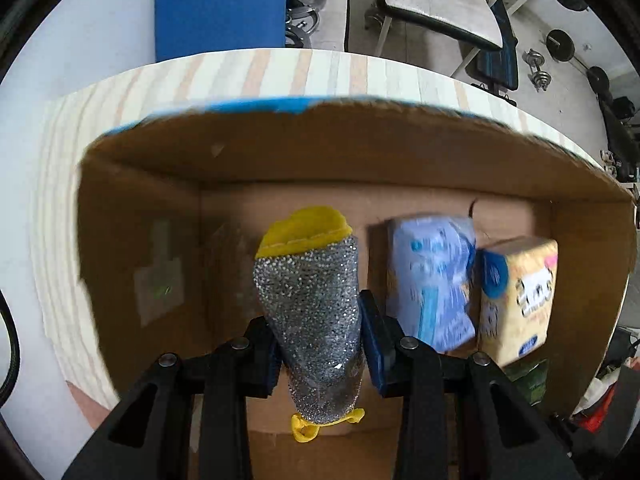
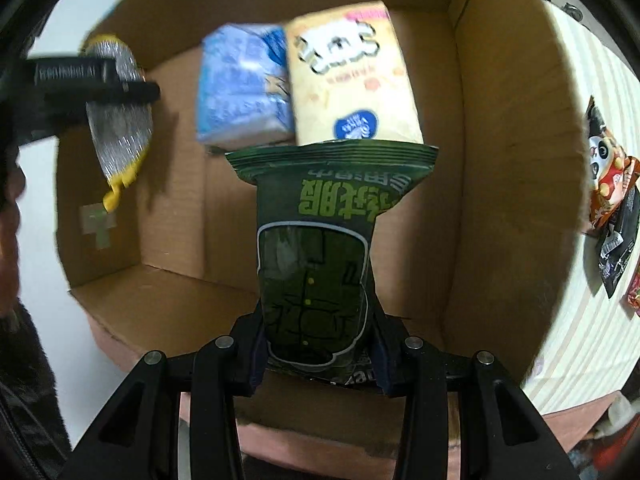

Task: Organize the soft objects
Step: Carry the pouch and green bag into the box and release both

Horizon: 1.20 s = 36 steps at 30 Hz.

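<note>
My left gripper (image 1: 318,344) is shut on a silver glitter scrubbing mitt with yellow trim (image 1: 310,312) and holds it over the open cardboard box (image 1: 280,152). The mitt also shows in the right wrist view (image 2: 118,120), hanging at the box's left side. My right gripper (image 2: 316,344) is shut on a dark green snack bag (image 2: 316,264) held above the box's near wall (image 2: 160,308). A blue tissue pack (image 1: 432,280) (image 2: 244,92) and a cream tissue pack (image 1: 520,296) (image 2: 352,76) lie side by side on the box floor.
The box stands on a striped tablecloth (image 1: 280,72). Several snack packets (image 2: 612,208) lie on the cloth to the right of the box. A blue mat (image 1: 220,4), a chair and dumbbells are on the floor beyond the table.
</note>
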Each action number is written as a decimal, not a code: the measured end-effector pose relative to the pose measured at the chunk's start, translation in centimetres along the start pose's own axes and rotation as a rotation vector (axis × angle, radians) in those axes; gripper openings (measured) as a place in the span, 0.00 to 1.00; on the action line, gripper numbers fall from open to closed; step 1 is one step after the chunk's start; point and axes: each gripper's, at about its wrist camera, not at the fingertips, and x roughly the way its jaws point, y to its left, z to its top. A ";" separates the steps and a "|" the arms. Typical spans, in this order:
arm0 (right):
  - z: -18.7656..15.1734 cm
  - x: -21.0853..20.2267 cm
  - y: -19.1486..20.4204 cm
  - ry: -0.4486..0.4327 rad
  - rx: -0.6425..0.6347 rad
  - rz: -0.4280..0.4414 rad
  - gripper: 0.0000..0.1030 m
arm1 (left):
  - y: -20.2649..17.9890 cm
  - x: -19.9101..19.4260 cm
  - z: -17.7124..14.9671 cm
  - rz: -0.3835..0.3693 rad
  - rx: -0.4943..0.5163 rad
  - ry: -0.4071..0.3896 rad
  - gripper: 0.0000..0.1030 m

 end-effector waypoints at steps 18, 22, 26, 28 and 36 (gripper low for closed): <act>-1.2 -2.6 2.2 -0.043 0.017 -0.064 0.85 | 0.0 -2.8 0.2 0.001 0.000 -0.018 0.93; -1.9 -4.9 3.4 -0.100 0.012 -0.099 0.98 | 0.6 -4.5 -2.0 0.002 -0.012 -0.075 0.94; -2.3 -7.2 3.6 -0.131 0.014 -0.105 1.00 | 0.4 -5.9 -5.8 0.007 -0.011 -0.129 0.95; -2.5 -8.7 2.8 -0.156 0.009 -0.120 1.00 | 0.2 -6.5 -7.8 0.000 -0.011 -0.149 0.95; -4.6 -10.6 2.1 -0.280 -0.027 -0.133 1.00 | -0.6 -10.5 -14.0 0.023 -0.022 -0.287 0.95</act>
